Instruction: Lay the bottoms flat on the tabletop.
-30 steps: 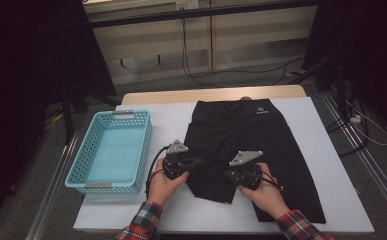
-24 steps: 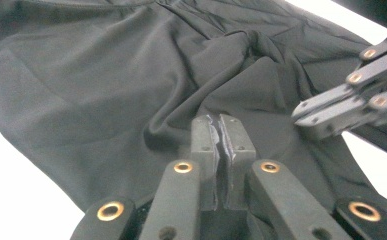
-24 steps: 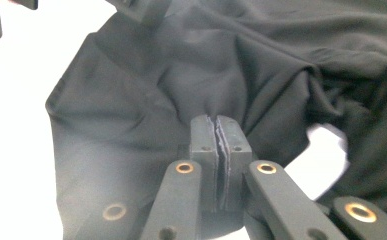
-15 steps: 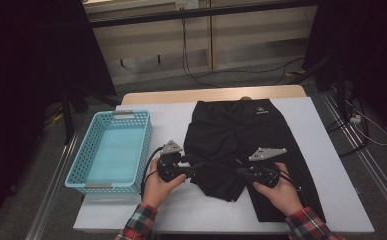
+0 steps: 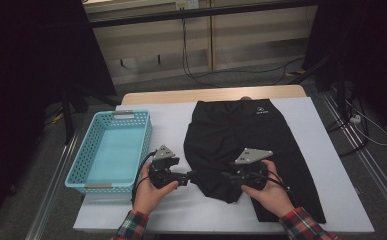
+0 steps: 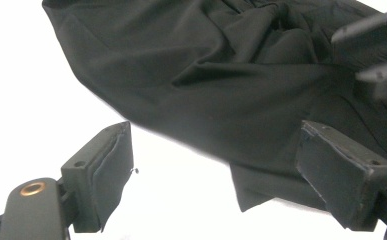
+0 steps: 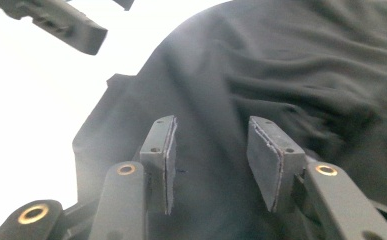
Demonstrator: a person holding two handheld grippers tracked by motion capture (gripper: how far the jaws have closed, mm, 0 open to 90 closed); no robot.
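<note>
**Both claws off the black shorts, near edge of table**

We saw the black shorts lying flat on the white table, waistband at the far side, legs toward the near edge. The left leg was folded over toward the middle, w/ a bunched corner at approx. the near centre of the garment. The right leg ran straight down to the near edge.

Left gripper sat just left of that bunched corner, held level, pointing right at the fabric. Its jaws had just been opening and stood wide. In the left gripper view the shorts' edge hung between and beyond the pads, but neither pad pressed on it; white table showed under the gap.

Right gripper was over the shorts near the centre fold, pointing left, so the two tips faced each other, close but apart. Its jaws had just been opening too and stood at a narrower gap. In the right gripper view we saw cloth beneath the gap, nothing pinched between the pads. So: neither claw held anything.

Person's hands came in from the near edge, plaid sleeves at the wrists.

A blue basket stood on the left of the table, just beside the left hand, well apart from the shorts.
</note>
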